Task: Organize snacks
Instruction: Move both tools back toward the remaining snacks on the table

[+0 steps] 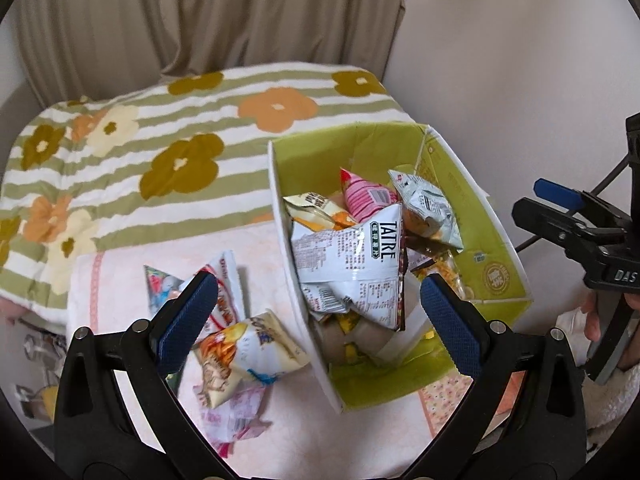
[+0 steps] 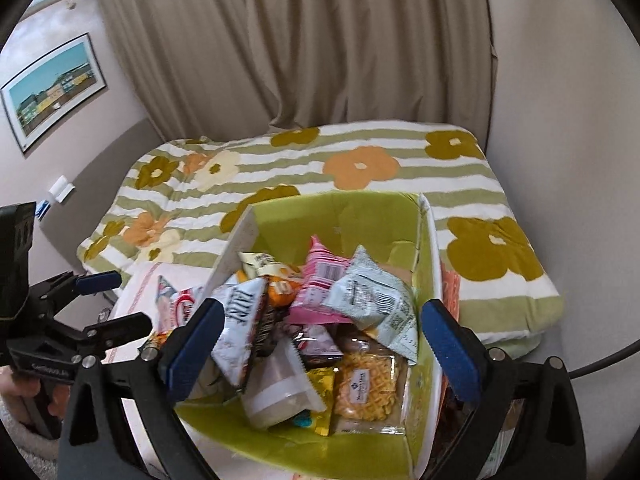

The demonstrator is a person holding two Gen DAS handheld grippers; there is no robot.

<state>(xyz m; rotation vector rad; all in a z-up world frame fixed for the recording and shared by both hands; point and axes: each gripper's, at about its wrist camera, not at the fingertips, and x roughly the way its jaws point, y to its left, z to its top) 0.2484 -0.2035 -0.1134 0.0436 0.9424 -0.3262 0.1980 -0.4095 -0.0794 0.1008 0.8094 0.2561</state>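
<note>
On the bed: striped green-and-white blanket [image 1: 168,128] with big orange, olive and cream flowers, spread over the far half
Near half of bed: pale pink towel [image 1: 120,280] with a patterned border, laid flat under the loose packets and the box's near end
Box: white outside, lime-green inside [image 2: 360,216], open-topped, standing on the bed close to the right-hand wall
Inside box: heap of snack packets, among them a silver-white bag marked TATRE [image 1: 352,264], a pink striped packet [image 2: 320,284], a pale grey-green packet [image 2: 372,300], a clear pack of yellow crisps [image 2: 368,388] and a white tub [image 2: 276,396] at the near side
Outside box: loose snack packets [image 1: 240,344] on the towel, just left of the box's left wall, a few overlapping
Left gripper [image 1: 320,320]: fingers spread wide, nothing between the pads; one blue finger over the loose packets, the other over the box's near right corner
Right gripper [image 2: 320,344]: fingers spread wide, gripping nothing, poised above the box with the heap showing between them; seen from the left camera at the right edge, held by a hand [image 1: 592,320]
Back of room: beige curtain [image 2: 300,40] hanging in folds behind the bed
Walls: plain off-white wall [image 1: 520,60] right of the bed; framed picture [image 2: 52,88] of coloured buildings on the left wall, small white plate [image 2: 61,188] below it
</note>
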